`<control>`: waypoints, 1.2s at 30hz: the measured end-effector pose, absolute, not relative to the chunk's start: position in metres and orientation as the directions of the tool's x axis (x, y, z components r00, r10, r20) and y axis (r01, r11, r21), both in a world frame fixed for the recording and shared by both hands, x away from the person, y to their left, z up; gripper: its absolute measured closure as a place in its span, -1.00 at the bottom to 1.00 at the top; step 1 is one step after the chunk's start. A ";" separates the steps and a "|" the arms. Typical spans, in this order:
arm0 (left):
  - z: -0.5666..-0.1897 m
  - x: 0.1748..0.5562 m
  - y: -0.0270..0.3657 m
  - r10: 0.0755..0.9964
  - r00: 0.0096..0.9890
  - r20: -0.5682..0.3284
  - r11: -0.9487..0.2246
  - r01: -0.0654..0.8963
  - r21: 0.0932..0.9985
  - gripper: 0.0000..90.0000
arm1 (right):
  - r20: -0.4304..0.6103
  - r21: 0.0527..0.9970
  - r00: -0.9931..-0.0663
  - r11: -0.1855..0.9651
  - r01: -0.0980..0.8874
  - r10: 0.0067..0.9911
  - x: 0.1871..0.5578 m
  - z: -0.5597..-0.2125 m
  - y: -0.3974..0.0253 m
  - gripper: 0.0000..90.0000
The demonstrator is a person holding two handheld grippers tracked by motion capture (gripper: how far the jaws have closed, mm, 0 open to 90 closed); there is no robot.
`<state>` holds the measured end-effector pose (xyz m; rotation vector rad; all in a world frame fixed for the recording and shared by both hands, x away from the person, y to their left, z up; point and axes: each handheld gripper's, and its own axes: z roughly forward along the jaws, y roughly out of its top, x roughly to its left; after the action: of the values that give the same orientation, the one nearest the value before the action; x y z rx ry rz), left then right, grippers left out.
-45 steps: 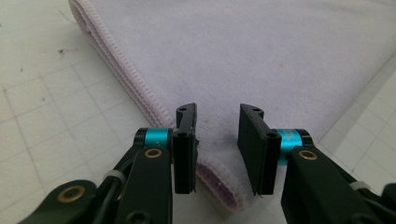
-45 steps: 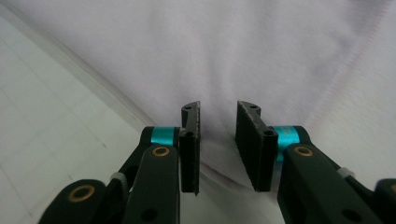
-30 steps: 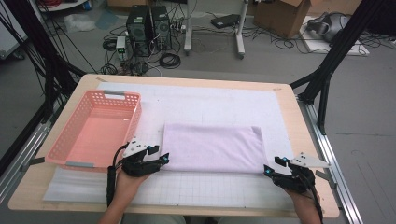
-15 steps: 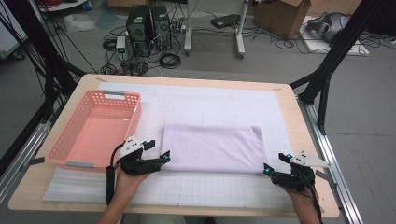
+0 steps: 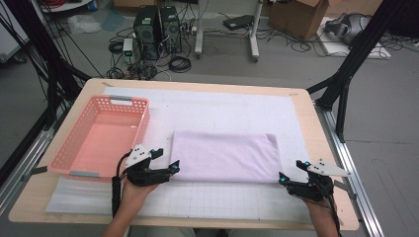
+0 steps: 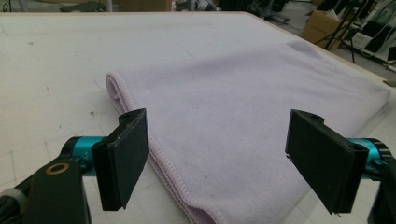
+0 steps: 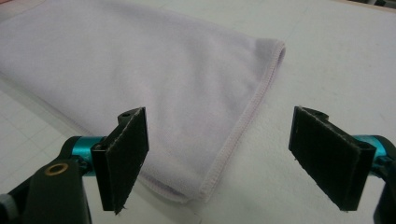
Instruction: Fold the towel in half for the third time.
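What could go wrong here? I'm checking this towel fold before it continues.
1. The towel is folded in layers; the left tongs, open at its near left corner, might pinch only the top layer, so the fold could come apart.
2. The right tongs straddle the near right corner's hem; a shallow bite may slip off.
3. The basket sits close beside the left tongs, so a wide swing could knock it.

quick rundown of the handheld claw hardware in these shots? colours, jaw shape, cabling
Both are black-bodied. The left claw and right claw each carry a pale grey three-cornered plate on top and small teal accents. In the gripper views, the jaws are flat black rectangular pads on teal cylindrical mounts, with a brass-coloured ring on the black link at lower left. A black cable trails back from the left one along the bare forearm.
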<state>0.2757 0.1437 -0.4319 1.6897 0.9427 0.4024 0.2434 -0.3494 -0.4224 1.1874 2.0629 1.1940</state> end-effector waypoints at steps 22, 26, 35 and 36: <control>-0.447 0.274 0.144 0.799 0.561 -0.215 -0.148 0.531 0.835 -0.41 | 0.045 0.839 -0.548 0.265 0.474 0.835 0.257 -0.428 -0.337 -0.59; -0.448 0.273 0.145 0.799 0.561 -0.218 -0.159 0.547 0.822 -0.34 | 0.032 0.840 -0.562 0.283 0.463 0.826 0.260 -0.428 -0.330 -0.59; -0.452 0.272 0.133 0.794 0.585 -0.166 -0.242 0.554 0.797 -0.09 | 0.094 0.850 -0.597 0.248 0.465 0.797 0.267 -0.423 -0.317 -0.58; -0.452 0.271 0.132 0.795 0.585 -0.160 -0.247 0.554 0.795 -0.07 | 0.095 0.852 -0.599 0.246 0.462 0.795 0.267 -0.423 -0.316 -0.58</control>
<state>0.2714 0.1322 -0.4518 1.9362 1.0809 0.3472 0.2672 -0.3157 -0.4227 1.1546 2.1677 1.2927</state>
